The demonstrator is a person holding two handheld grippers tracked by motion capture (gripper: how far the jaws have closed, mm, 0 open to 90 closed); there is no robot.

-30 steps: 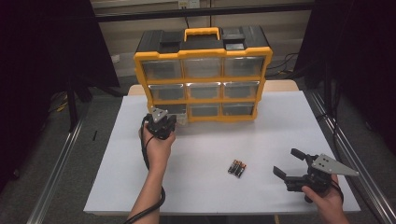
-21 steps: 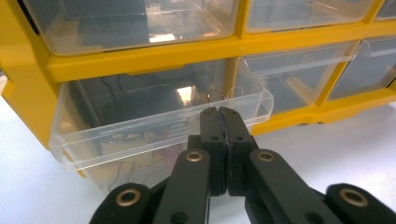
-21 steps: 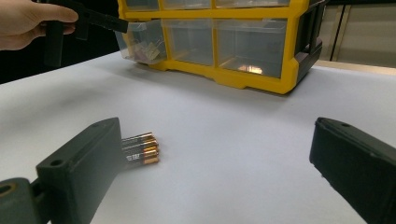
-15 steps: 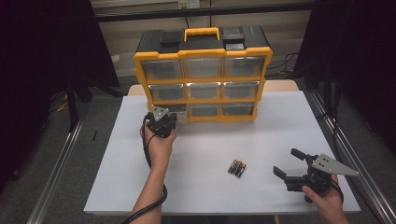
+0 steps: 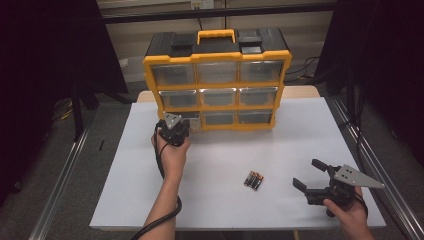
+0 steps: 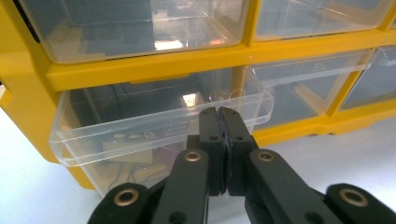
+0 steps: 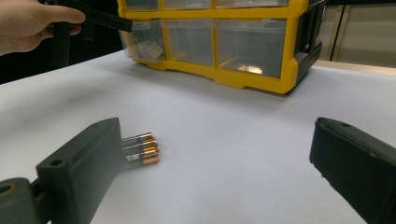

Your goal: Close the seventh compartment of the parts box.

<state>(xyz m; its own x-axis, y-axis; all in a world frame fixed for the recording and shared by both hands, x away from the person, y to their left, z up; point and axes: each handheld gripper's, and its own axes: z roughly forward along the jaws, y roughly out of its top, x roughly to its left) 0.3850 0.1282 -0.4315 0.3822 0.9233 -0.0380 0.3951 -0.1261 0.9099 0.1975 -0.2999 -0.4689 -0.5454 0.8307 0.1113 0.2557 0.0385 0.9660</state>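
Left gripper view: left tool is pinched shut on the front lip of the clear drawer, bottom-left in the yellow organizer. Right tool gapes wide, empty; batteries lie just ahead on the worktop

The organizer stands across the back of the desk, walling off that edge. Its bottom-left drawer juts forward of the front, and the left tongs, jaws together at the drawer's lip, with the hand behind them, block the way to that corner. The batteries lie mid-desk, well apart from the organizer, with bare desk all round them. The right tongs sit near them with jaws wide, an unobstructed lane between.
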